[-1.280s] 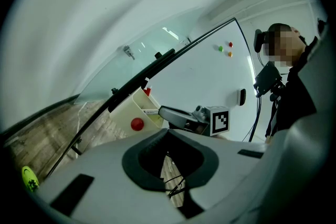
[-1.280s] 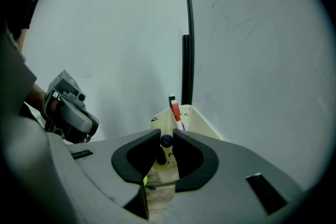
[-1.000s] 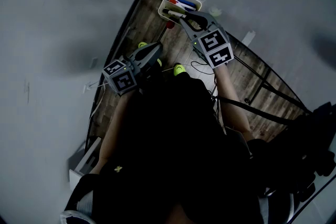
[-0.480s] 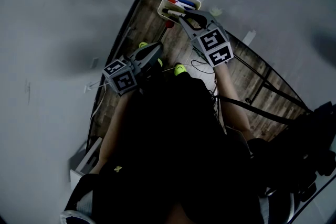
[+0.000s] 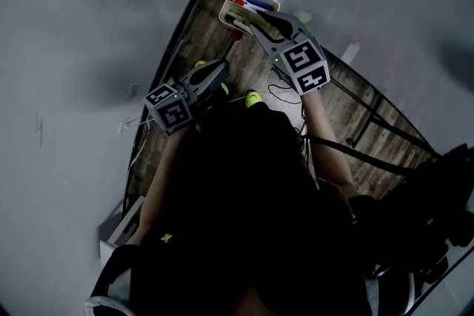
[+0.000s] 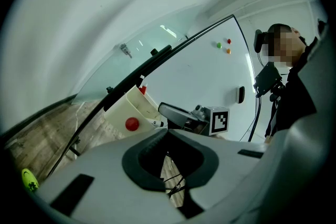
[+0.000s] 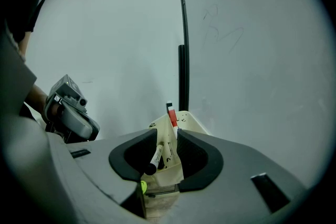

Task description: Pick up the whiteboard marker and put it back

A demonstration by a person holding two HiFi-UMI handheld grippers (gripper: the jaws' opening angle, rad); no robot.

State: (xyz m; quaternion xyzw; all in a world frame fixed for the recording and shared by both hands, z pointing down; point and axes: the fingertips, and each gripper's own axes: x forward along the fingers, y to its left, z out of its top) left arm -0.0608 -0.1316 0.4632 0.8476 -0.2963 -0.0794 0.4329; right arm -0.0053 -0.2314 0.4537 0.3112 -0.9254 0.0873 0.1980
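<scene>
A cream marker tray (image 7: 173, 128) hangs on the whiteboard, with a red marker (image 7: 171, 113) and a blue one (image 5: 261, 4) in it. My right gripper (image 7: 168, 136) is at the tray's rim, its jaws opening. Between them lies a black-capped whiteboard marker (image 7: 156, 157), leaning on the left jaw with a gap to the right one, its far end inside the tray. In the head view the right gripper (image 5: 243, 17) reaches the tray (image 5: 231, 9). The left gripper (image 5: 221, 74) hangs lower to the left, shut and empty, tips meeting (image 6: 168, 132).
The whiteboard (image 5: 385, 4) stands on a dark frame (image 5: 370, 115) over a wooden floor (image 5: 192, 41). A red round magnet (image 6: 132, 124) sticks to the tray's side. Cables (image 5: 285, 94) and yellow-green shoes (image 5: 253, 98) are below. Another person (image 6: 294, 92) stands at the right of the left gripper view.
The right gripper has edged slightly toward the tray with the marker. The left gripper has stayed where it was.
</scene>
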